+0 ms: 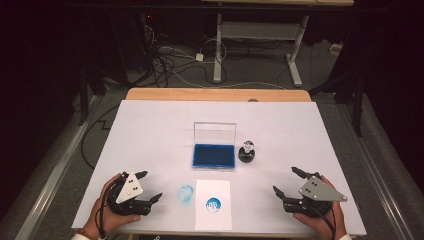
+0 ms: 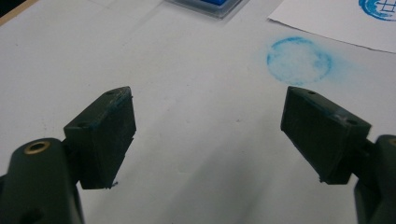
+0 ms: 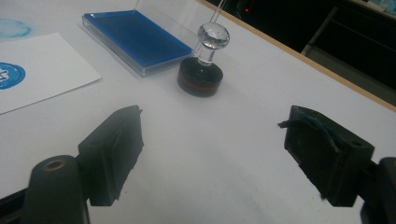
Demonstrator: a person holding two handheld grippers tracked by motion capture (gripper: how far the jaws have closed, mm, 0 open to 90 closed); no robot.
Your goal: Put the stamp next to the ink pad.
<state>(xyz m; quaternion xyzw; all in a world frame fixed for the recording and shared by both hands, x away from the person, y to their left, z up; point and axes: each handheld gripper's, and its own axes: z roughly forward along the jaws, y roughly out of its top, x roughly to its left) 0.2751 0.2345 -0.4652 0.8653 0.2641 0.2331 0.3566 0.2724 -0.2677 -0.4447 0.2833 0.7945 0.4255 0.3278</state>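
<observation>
A blue ink pad (image 1: 213, 155) (image 3: 135, 39) with its clear lid standing upright lies mid-table. Just right of it stands a round black stamp with a clear knob handle (image 1: 246, 151) (image 3: 204, 65). A white card (image 1: 213, 204) (image 3: 32, 70) bearing a round blue print lies near the front edge. A blue ink smudge (image 1: 186, 194) (image 2: 299, 59) marks the table left of the card. My left gripper (image 1: 150, 186) (image 2: 208, 135) rests open at the front left, nothing between its jaws. My right gripper (image 1: 286, 181) (image 3: 212, 151) is open at the front right, empty, short of the stamp.
A white sheet (image 1: 150, 130) covers the table, and a wooden edge (image 1: 215, 94) shows at the far side. Beyond it are floor cables and a desk frame (image 1: 260, 45). A metal rail runs along each side of the table.
</observation>
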